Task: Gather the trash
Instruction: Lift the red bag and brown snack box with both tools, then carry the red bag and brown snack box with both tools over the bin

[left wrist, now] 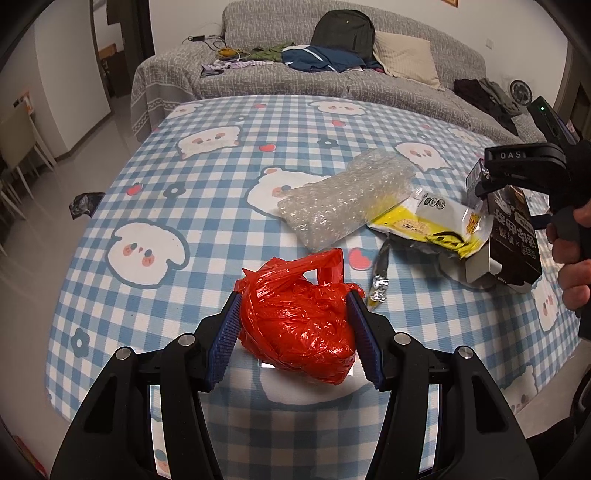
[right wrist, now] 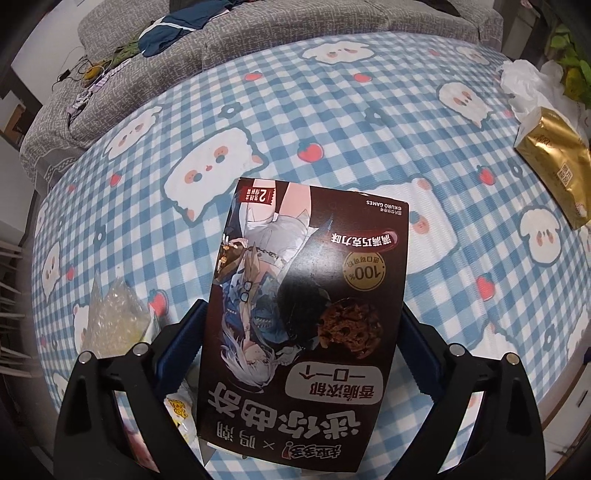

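Across the checked cloth, the loose rubbish sits in a cluster: a clear bubble-wrap bag [left wrist: 347,195] lies touching a yellow and white snack wrapper [left wrist: 432,225], and a crumpled foil strip [left wrist: 378,284] trails from under that wrapper toward the red bag. Off at the table's far right edge a gold tissue pack [right wrist: 554,162] rests with white tissue [right wrist: 524,85] bunched above it. Nothing lies between the grippers and what they grasp.

The table [left wrist: 192,206] wears a blue-and-white gingham cover printed with cartoon animals and strawberries. Behind it runs a grey sofa [left wrist: 443,74] heaped with clothes, a dark backpack [left wrist: 343,31] and a beige cushion [left wrist: 406,55].

Nearest me, the left gripper [left wrist: 293,332] has its blue pads pressed into both sides of a knotted red plastic bag [left wrist: 299,325], which bulges between them just over the cloth. The right gripper [right wrist: 303,354] holds a dark cookie box [right wrist: 306,314], its fingers against the box's two long edges, tilted above the table beside the wrapper.
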